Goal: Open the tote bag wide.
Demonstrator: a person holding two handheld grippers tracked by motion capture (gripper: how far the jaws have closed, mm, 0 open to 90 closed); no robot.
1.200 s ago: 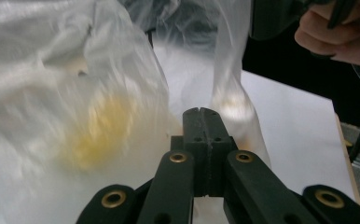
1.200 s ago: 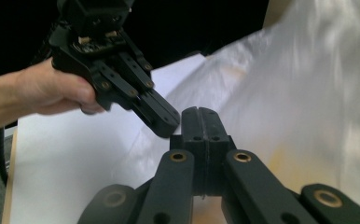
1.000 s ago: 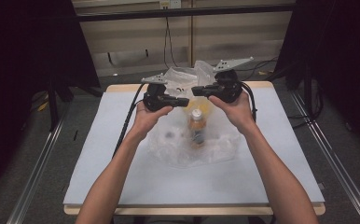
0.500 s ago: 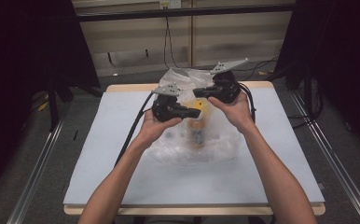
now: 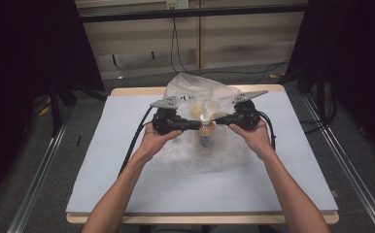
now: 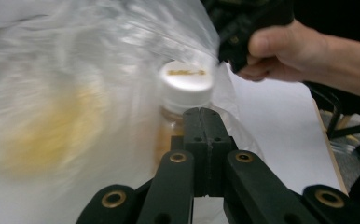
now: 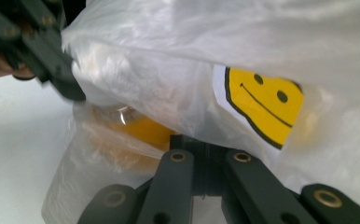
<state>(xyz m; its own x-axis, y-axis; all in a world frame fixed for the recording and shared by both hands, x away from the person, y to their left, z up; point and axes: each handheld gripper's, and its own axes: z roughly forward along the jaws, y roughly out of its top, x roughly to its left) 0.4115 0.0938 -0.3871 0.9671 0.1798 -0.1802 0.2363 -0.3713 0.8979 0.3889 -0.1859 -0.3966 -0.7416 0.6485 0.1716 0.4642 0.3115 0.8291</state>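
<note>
The left gripper [image 5: 195, 125] has its jaws pressed together, and in the left gripper view [image 6: 205, 122] they meet flat just in front of the bottle [image 6: 183, 105], apparently nipping a fold of the clear plastic bag [image 5: 195, 94] against the bottle's side, though the film is too thin and blurred to be sure it is caught. The right gripper [image 5: 220, 121] comes at the bottle from the opposite side, jaws likewise pressed together; in the right gripper view [image 7: 205, 148] they push into the bag's film just below a yellow smiley sticker [image 7: 263, 103], and whether they pinch plastic or merely lean on it cannot be told. The two grippers face each other across the bottle, which suggests the person is holding the bag's mouth on both sides so the bottle can be bared or drawn out. The bottle stands upright between the grippers with its white cap [image 5: 204, 118] showing above the film; its lower part sits inside the bag. Behind the bottle, the bag billows up with something yellowish inside. Around the bottle, the bag spreads across the middle of the bench [image 5: 108, 160].
</note>
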